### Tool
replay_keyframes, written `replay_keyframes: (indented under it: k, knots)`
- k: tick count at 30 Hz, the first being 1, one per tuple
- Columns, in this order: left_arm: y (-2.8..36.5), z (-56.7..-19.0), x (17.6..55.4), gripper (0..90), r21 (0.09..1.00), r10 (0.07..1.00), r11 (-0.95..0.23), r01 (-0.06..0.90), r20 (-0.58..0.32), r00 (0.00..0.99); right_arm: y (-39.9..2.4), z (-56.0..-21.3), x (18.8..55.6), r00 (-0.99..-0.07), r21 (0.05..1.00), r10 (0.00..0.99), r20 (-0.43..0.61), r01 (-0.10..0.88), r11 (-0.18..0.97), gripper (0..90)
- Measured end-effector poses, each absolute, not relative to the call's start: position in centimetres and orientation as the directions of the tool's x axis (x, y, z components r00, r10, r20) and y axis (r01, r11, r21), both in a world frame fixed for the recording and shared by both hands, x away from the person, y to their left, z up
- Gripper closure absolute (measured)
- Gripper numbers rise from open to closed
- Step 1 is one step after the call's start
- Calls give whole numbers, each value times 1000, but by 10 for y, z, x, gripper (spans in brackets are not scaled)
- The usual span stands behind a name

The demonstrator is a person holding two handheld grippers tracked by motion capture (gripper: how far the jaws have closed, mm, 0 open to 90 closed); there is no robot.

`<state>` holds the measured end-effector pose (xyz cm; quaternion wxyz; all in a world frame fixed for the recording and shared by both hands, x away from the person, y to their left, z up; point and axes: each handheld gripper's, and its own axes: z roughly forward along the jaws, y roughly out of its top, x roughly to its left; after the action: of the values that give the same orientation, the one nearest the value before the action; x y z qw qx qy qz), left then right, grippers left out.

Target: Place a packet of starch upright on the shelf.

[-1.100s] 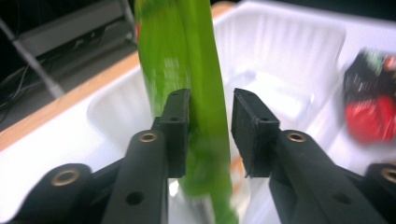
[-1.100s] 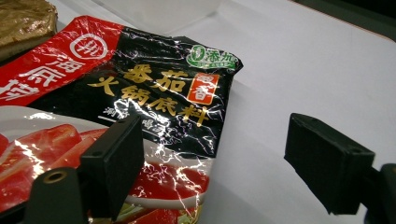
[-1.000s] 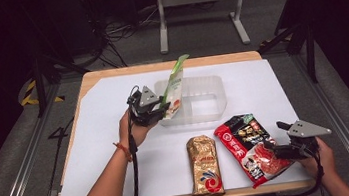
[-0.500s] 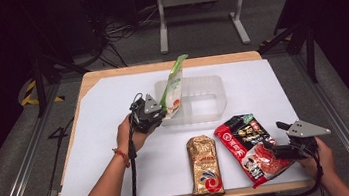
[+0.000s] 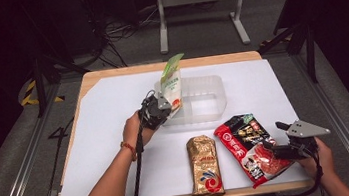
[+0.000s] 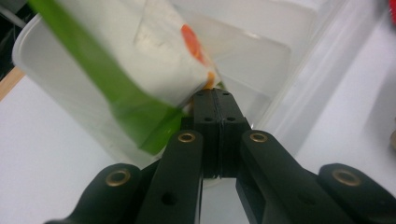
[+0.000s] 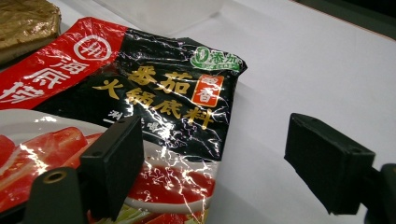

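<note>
Left gripper (image 5: 159,109) clamping green pouch (image 5: 172,80) by its lower corner, jaws having just been closing, pouch leaning tilted over bin (image 5: 213,98) rim. Likely light, soft, slick film; pinching corner seam looking safest. Gold pack (image 5: 204,166) lying nearby, red pack (image 5: 251,145) beside it. Right gripper (image 5: 282,149) hovering open-jawed at red pack's edge, not gripping.

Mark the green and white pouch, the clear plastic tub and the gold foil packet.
green and white pouch (image 5: 171,80), high view, its front face
clear plastic tub (image 5: 217,83), high view, right rim
gold foil packet (image 5: 204,167), high view, middle
</note>
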<state>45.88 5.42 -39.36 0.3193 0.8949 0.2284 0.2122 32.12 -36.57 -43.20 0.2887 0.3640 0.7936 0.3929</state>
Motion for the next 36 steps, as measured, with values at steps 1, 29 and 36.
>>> replay_keyframes:
  k: [1, 29, 36]
  knots:
    - [54, -393, 458, 880, 665, 542, -696, 271, 238, 806, -366, -432, 321, -568, 834, 805, -171, 352, 425, 200]
    - [100, -433, 394, 153, 770, 451, -524, 364, -113, 886, -366, -432, 322, -567, 831, 806, -173, 355, 428, 228]
    - [92, -438, 394, 153, 766, 423, -546, 340, -99, 901, -368, -432, 320, -567, 835, 808, -158, 360, 416, 228]
